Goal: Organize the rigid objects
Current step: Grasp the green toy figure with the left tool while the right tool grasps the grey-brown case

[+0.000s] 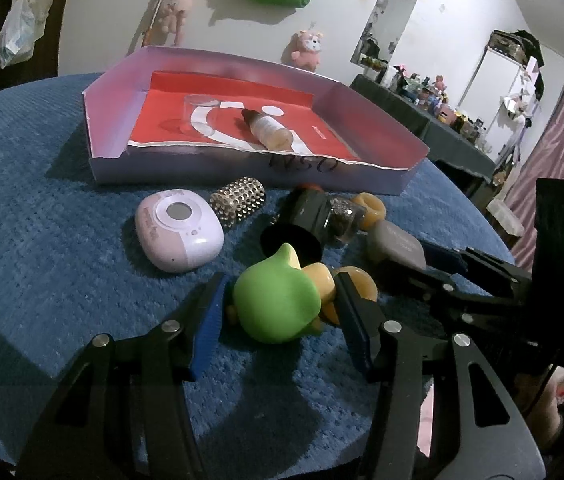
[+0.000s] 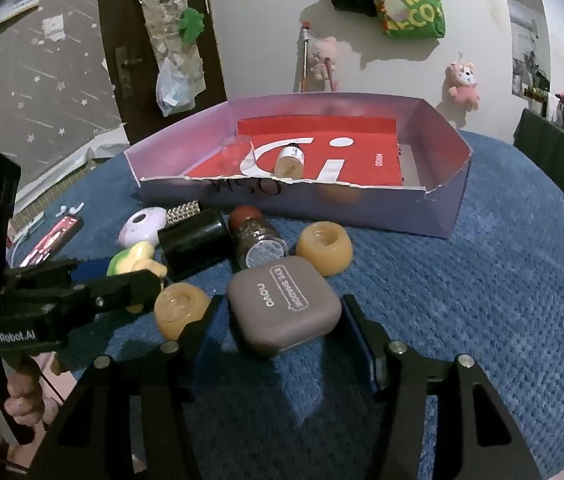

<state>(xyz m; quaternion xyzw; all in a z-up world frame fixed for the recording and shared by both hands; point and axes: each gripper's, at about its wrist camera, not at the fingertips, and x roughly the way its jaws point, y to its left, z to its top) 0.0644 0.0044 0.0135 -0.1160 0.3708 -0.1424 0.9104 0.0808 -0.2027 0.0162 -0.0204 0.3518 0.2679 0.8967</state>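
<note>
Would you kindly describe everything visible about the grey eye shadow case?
The eye shadow case is a rounded, square compact in matte grey-mauve, plastic by its look, with white lettering on its closed lid. It lies flat on the blue cloth, between the fingers of the right gripper, whose pads sit at its sides. An amber cup lies close beside it.

A rough, nubbly blue cloth (image 1: 62,240) was seen under everything. The box (image 1: 242,168) looked like matt cardboard with a torn paper edge. The green toy (image 1: 278,300) appeared smooth, matt and rubbery, the grey eyeshadow case (image 2: 284,306) satin plastic, the amber rings (image 2: 324,246) translucent and glossy, the black cylinder (image 2: 194,240) shiny.
</note>
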